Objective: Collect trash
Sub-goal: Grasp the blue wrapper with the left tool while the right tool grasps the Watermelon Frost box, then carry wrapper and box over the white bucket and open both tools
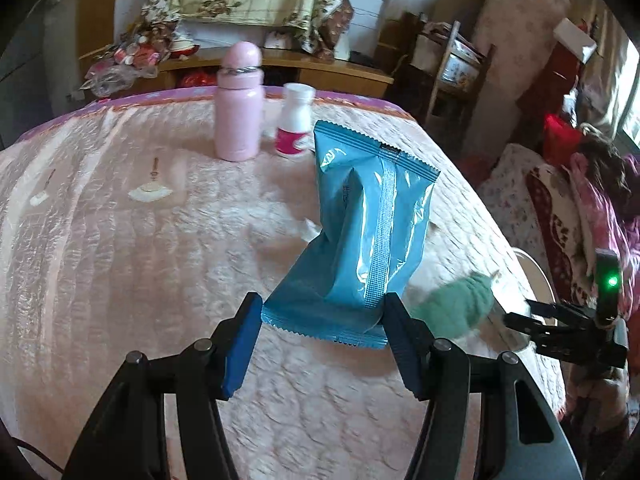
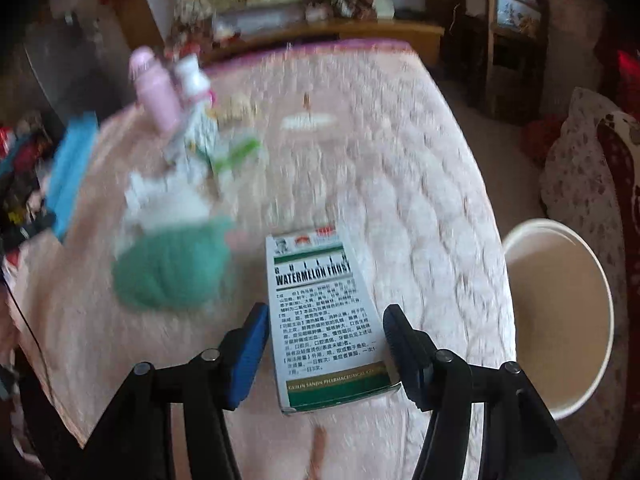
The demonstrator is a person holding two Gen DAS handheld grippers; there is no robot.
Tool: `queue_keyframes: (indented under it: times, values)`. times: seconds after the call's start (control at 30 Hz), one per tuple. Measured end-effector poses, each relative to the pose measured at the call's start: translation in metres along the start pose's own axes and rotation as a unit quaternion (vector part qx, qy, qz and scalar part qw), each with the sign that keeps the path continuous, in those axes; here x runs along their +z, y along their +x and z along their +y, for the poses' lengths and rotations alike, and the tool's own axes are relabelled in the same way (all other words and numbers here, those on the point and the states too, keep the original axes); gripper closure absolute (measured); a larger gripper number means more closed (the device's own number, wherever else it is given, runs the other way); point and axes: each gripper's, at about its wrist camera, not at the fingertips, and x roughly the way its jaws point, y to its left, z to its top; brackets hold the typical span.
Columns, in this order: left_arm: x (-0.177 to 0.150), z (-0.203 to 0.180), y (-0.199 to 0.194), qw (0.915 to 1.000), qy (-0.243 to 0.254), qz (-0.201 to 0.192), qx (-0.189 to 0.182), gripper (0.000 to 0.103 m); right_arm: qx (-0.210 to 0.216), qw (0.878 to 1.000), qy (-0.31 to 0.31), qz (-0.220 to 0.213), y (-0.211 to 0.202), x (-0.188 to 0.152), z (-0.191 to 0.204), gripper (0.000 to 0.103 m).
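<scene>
Blue wrapper (image 1: pixel 356 236) between left tool (image 1: pixel 320 320) pads

- The left gripper (image 1: pixel 322 334) has two matte black plastic finger arms, each tipped with a flat blue pad (image 1: pixel 240 354).
- Round silver pivot pins (image 1: pixel 203 345) sit on the black linkages behind its pads.
- The right gripper (image 2: pixel 325 344) is built alike: black forked arms, blue pads (image 2: pixel 250 356), and silver pins (image 2: pixel 444 356) at the joints.
- Seen from the left wrist, a black housing (image 1: pixel 606 284) on the right gripper carries a small lit green lamp.
</scene>
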Motion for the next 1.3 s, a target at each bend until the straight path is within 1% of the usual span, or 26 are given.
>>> queue_keyframes:
  times: [0.03, 0.07, 0.17, 0.2, 0.23, 0.27, 0.33, 0.5, 0.67, 0.87, 1.03, 1.3]
  values:
    - [-0.002, -0.007, 0.000, 1.0000, 0.004, 0.002, -0.003, 0.040, -0.005, 1.000, -0.004, 0.002, 0.001, -0.002, 0.002, 0.033]
    - [-0.004, -0.011, 0.000, 1.0000, 0.007, 0.003, -0.004, 0.040, -0.012, 1.000, -0.005, 0.000, 0.003, -0.003, 0.003, 0.030]
    - [-0.007, -0.029, -0.002, 0.9998, 0.020, 0.004, -0.007, 0.040, -0.018, 1.000, -0.007, -0.006, 0.006, -0.004, 0.006, 0.030]
    - [-0.008, -0.035, -0.003, 0.9997, 0.024, 0.004, -0.009, 0.040, -0.022, 1.000, -0.006, -0.009, 0.007, -0.004, 0.006, 0.030]
    - [-0.009, -0.043, -0.006, 0.9995, 0.031, 0.001, -0.009, 0.040, -0.028, 0.999, -0.005, -0.015, 0.009, -0.003, 0.007, 0.033]
    - [-0.010, -0.049, -0.007, 0.9994, 0.035, -0.001, -0.009, 0.040, -0.029, 0.999, -0.004, -0.018, 0.010, -0.004, 0.006, 0.042]
    - [-0.011, -0.062, -0.009, 0.9990, 0.043, -0.003, -0.011, 0.040, -0.026, 0.999, -0.002, -0.024, 0.006, -0.006, 0.004, 0.041]
    - [-0.008, -0.091, -0.004, 0.9980, 0.056, -0.004, -0.029, 0.040, -0.022, 0.998, 0.010, -0.059, -0.023, -0.012, -0.010, 0.041]
    - [-0.003, -0.129, 0.004, 0.9963, 0.074, -0.006, -0.042, 0.040, -0.030, 0.995, 0.024, -0.094, -0.059, -0.016, -0.032, 0.041]
    - [0.000, -0.174, 0.016, 0.9934, 0.101, -0.004, -0.054, 0.040, -0.047, 0.989, 0.053, -0.128, -0.090, -0.021, -0.067, 0.041]
    - [-0.002, -0.210, 0.030, 0.9905, 0.121, 0.003, -0.066, 0.040, -0.063, 0.984, 0.087, -0.139, -0.103, -0.028, -0.102, 0.041]
    - [-0.003, -0.261, 0.056, 0.9864, 0.143, 0.020, -0.078, 0.040, -0.084, 0.976, 0.138, -0.142, -0.106, -0.039, -0.157, 0.041]
